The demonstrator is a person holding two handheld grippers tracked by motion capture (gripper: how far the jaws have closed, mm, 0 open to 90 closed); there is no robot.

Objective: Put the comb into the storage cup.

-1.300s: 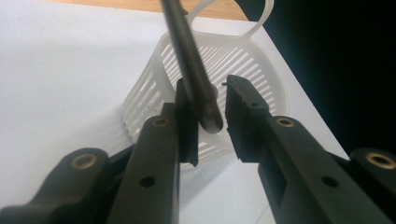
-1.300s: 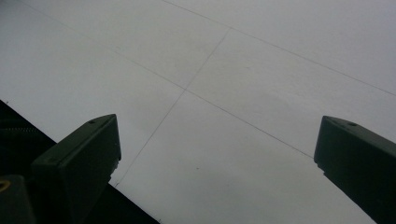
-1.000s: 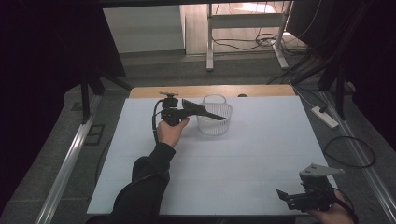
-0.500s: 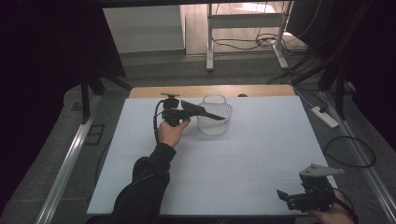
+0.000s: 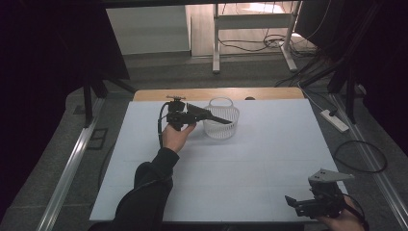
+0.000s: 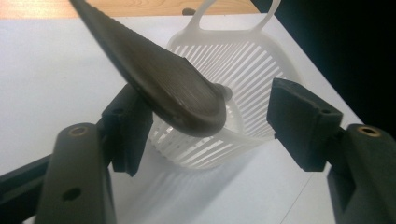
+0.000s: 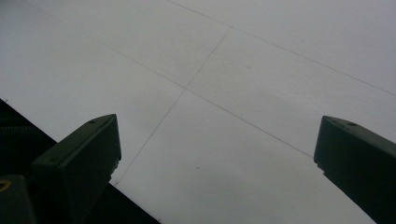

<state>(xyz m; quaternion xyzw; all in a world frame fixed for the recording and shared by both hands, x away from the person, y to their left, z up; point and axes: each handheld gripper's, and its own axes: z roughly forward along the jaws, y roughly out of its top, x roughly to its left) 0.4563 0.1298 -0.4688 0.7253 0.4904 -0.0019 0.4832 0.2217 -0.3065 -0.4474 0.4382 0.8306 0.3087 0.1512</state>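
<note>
A white slotted basket with a loop handle stands at the back of the white table sheet. My left gripper is held just left of it, pointing at it. In the left gripper view the jaws of the left gripper are wide apart and open. A long dark ribbed piece runs down from the upper left across the left pad, its rounded end over the basket rim; the right pad is clear of it. My right gripper sits at the table's near right edge, open over bare sheet.
A strip of wooden tabletop shows behind the sheet. A power strip and a looped cable lie on the floor to the right. A metal rail runs along the left side.
</note>
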